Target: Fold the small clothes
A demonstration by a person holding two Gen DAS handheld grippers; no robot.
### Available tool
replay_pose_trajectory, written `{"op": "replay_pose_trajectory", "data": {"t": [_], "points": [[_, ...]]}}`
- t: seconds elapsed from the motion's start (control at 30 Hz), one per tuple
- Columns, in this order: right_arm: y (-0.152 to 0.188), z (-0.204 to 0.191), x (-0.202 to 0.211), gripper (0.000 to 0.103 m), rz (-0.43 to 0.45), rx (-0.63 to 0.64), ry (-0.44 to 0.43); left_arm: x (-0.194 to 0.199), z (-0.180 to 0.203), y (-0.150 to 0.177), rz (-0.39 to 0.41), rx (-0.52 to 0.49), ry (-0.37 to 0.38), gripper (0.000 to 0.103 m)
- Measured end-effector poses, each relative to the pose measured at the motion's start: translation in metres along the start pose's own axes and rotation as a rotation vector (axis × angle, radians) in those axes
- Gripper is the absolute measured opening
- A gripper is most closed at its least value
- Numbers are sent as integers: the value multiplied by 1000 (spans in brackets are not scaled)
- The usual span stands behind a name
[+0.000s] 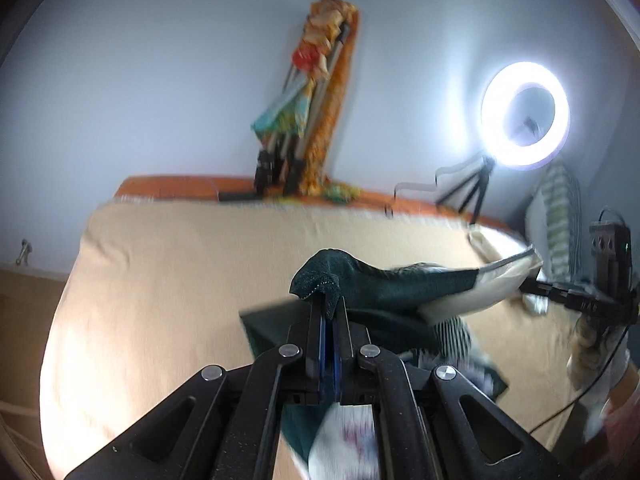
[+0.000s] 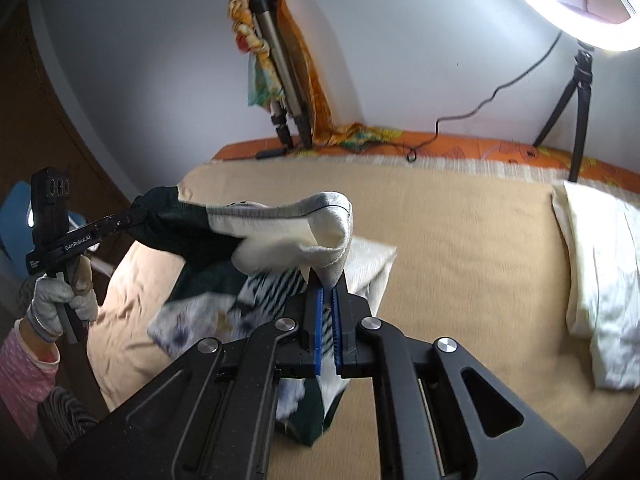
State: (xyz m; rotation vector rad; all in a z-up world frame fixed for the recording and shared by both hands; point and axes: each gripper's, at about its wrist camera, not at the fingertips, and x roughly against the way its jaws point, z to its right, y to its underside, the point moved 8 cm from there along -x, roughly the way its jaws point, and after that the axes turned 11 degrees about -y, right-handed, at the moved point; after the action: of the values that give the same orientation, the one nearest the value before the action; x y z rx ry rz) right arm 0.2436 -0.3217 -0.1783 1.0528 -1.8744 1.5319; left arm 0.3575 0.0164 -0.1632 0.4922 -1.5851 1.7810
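A dark green & cream sock (image 2: 256, 228) is held stretched in the air above the bed (image 2: 460, 248), pinched at its ends by left gripper (image 1: 329, 304) & right gripper (image 2: 327, 280); no fold is made yet, and more small clothes (image 2: 224, 312) wait beneath, approx. at the bed's near edge

Bed (image 2: 460, 240) mid bare; clothes pile (image 2: 224, 304) near front-left, cream cloth (image 2: 596, 280) right edge, tripod (image 2: 580, 92) back edge.

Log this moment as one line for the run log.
left gripper: shut on sock's dark end | right gripper: shut on cream end | sock stretched above bed
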Motion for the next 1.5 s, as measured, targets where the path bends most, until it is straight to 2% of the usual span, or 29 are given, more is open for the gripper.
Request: {"op": "replay_pose_trajectory", "data": {"t": [0.13, 0.3, 0.43, 0.57, 0.6, 0.67, 0.73, 0.8, 0.97, 1.1, 1.17, 1.23, 1.3, 1.33, 1.37, 1.4, 1.5], "points": [[38, -6, 6, 5, -21, -1, 15, 15, 6, 43, -38, -45, -28, 0], [77, -15, 14, 5, -43, 26, 44, 24, 4, 73, -57, -57, -46, 1], [96, -19, 24, 5, -52, 71, 97, 36, 4, 97, -79, -106, -64, 4], [103, -22, 35, 8, -50, 96, 132, 54, 0, 110, -78, -94, -41, 11], [105, -22, 39, 10, -48, 86, 124, 61, -2, 111, -74, -76, -28, 14], [106, -21, 44, 22, -34, 47, 100, 71, -5, 110, -60, -46, -15, 19], [107, -20, 52, 45, -2, -6, 64, 81, -11, 108, -43, 6, 3, 26], [106, -16, 59, 49, 27, -68, 35, 84, -19, 105, -50, 73, 24, 32], [111, 8, 54, 49, 40, -310, -32, 67, -35, 104, -114, 288, 98, 42], [126, 18, 34, 49, -17, -418, -60, 45, -41, 110, -182, 354, 102, 44], [135, 23, 24, 49, -50, -440, -45, 33, -42, 119, -223, 403, 112, 43], [141, 27, 13, 49, -65, -481, -65, 27, -32, 128, -248, 356, 108, 38], [145, 28, 5, 46, -70, -529, -116, 24, -17, 139, -273, 202, 45, 30], [145, 28, 3, 39, -68, -541, -135, 24, -10, 144, -275, 118, 6, 28], [144, 27, 1, 24, -67, -545, -150, 24, -5, 148, -272, 71, -19, 27], [144, 25, 0, 17, -68, -546, -160, 26, -3, 149, -268, 44, -33, 26], [139, 21, 5, 15, -52, -533, -176, 42, -7, 141, -216, 85, -16, 26]]}}
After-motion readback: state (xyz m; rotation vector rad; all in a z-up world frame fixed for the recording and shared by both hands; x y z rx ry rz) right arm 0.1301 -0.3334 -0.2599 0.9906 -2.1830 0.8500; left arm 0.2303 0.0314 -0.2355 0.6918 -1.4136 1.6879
